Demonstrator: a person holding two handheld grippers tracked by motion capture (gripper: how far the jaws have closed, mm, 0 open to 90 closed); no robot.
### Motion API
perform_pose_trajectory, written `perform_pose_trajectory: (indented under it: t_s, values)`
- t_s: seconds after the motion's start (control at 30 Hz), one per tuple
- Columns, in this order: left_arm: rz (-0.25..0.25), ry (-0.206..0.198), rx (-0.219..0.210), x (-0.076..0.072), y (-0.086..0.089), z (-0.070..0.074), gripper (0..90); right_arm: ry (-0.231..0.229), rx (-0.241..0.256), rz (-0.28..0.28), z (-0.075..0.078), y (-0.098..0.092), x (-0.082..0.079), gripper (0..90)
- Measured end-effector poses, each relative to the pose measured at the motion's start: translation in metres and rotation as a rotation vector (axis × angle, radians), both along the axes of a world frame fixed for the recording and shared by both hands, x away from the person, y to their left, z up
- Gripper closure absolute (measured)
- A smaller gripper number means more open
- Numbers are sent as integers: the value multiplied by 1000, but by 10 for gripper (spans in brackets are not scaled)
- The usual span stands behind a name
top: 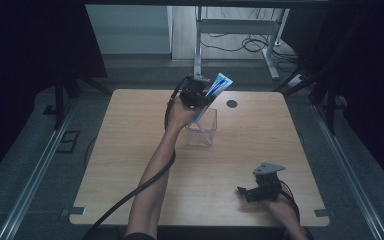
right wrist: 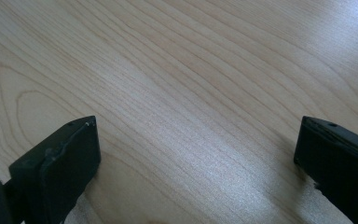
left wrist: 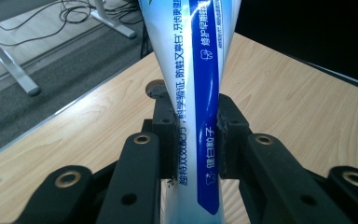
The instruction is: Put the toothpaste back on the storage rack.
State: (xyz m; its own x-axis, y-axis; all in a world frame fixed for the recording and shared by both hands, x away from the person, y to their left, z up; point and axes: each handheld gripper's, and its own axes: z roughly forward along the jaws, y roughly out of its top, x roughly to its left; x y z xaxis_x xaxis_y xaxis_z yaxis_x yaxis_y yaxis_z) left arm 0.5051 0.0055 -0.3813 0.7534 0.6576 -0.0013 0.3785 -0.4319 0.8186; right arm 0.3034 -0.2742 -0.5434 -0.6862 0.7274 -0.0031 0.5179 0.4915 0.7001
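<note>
blue and white, the toothpaste tube [top: 215,90] is clamped between the jaws of the left gripper [top: 196,94], held tilted above the clear plastic box [top: 202,129] that stands near the middle of the desk [top: 130,150], a little toward its far edge; the tube's lower end seems to reach into the box, though the hand hides just how far; in the left gripper view the jaws pinch the tube [left wrist: 193,116] across its flat middle, where it is soft and smooth; that is the likely trouble: a soft tube can slip or twist in such a grip, and at this slant it could catch the rim of the box, tip the light box over or push it along the desk; let go too early, it may lean out and fall over the side; the right gripper [top: 252,192] rests near the desk's near right corner, jaws wide apart over bare wood, too far off to steady the box.
</note>
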Motion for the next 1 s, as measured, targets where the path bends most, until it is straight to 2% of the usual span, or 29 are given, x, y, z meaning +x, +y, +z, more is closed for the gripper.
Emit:
perform_pose_trajectory:
  t_s: [0.2, 0.33, 0.47, 0.8, 1.0]
  values:
    - [3, -19, -9, 5, -4, -8, 738, -1, -1, 0, 0, 0, 0, 2]
    - [0, -36, 11, 6, -6, -17, 737, -1, -1, 0, 0, 0, 0, 2]
    - [0, -43, 6, 7, -7, -24, 736, 1, 1, 0, 0, 0, 0, 1]
    - [-5, -62, -4, 1, -9, -41, 733, -1, 0, 1, 0, 0, 0, 3]
    - [-7, -55, -3, -1, -9, -48, 731, -1, 0, 0, 0, 0, 0, 3]
